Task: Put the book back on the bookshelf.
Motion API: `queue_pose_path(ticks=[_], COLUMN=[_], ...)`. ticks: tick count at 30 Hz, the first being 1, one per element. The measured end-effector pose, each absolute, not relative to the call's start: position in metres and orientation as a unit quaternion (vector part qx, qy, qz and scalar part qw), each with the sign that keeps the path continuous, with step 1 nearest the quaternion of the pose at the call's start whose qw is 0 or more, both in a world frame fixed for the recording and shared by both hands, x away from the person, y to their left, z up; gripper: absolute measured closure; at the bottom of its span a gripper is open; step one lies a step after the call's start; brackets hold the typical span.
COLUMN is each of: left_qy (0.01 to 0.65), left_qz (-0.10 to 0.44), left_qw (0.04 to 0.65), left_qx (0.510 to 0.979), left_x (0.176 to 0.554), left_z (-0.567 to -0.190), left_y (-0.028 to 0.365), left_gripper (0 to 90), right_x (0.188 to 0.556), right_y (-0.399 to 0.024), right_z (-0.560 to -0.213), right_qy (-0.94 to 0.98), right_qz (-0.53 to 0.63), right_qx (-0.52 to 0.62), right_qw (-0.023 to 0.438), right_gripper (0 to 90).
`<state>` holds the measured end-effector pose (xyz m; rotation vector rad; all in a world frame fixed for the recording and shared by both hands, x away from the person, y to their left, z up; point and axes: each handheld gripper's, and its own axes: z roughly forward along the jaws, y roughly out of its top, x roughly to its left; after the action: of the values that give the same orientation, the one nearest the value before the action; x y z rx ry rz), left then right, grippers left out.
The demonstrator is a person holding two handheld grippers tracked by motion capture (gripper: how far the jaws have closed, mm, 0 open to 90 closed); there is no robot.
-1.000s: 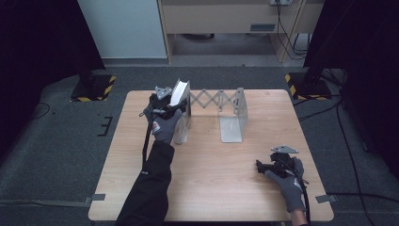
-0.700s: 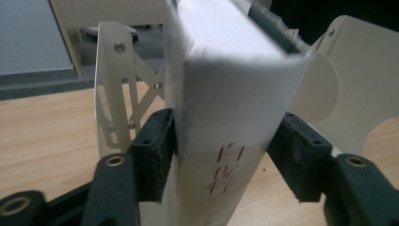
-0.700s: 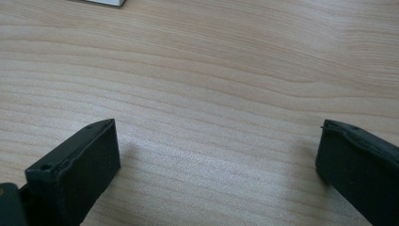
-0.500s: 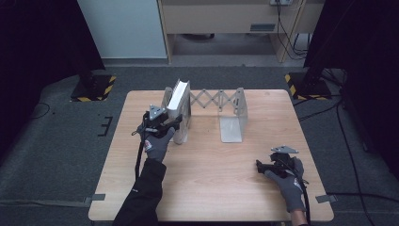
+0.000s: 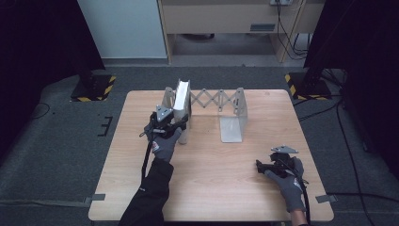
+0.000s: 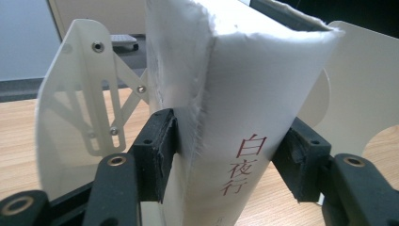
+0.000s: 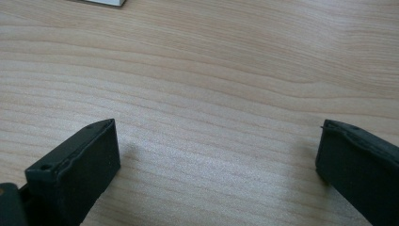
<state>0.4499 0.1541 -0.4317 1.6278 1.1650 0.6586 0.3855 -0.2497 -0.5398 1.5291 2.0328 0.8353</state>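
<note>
White, the book (image 6: 235, 117) stands upright between our left gripper (image 6: 226, 155)'s fingers (image 6: 157, 150), which have just been easing wider yet touch both covers, inside the folding rack (image 5: 207, 101). Our right gripper (image 7: 216, 165) gapes wide over bare table (image 7: 211, 70).

Even overhead light, dark surroundings, soft close-range blur.

White book (image 6: 244, 94) upright between tool (image 6: 226, 165) pads, bookend (image 6: 70, 108) beside
</note>
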Motion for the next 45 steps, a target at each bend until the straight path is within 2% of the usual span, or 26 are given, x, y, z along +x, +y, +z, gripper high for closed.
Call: queue_pose_path(ticks=[13, 22, 38, 45], left_qy=[0.459, 0.455, 0.458, 0.442], left_qz=[0.268, 0.266, 0.264, 0.26], left_qw=[0.511, 0.497, 0.496, 0.498], left_qx=[0.675, 0.689, 0.689, 0.699], left_x=[0.451, 0.442, 0.448, 0.425], left_z=[-0.437, -0.44, -0.438, -0.433], left_y=[0.154, 0.151, 0.151, 0.165], left_gripper=[38.7, 42.8, 40.9, 32.7], right_x=[0.386, 0.386, 0.386, 0.386], right_y=[-0.249, -0.249, -0.249, -0.249], right_z=[-0.54, -0.54, -0.54, -0.54], right_qy=[0.739, 0.739, 0.74, 0.739], right_qz=[0.304, 0.304, 0.304, 0.304], right_qx=[0.555, 0.555, 0.554, 0.555], right_qw=[0.231, 0.231, 0.231, 0.23], right_gripper=[0.7, 0.8, 1.0, 1.1])
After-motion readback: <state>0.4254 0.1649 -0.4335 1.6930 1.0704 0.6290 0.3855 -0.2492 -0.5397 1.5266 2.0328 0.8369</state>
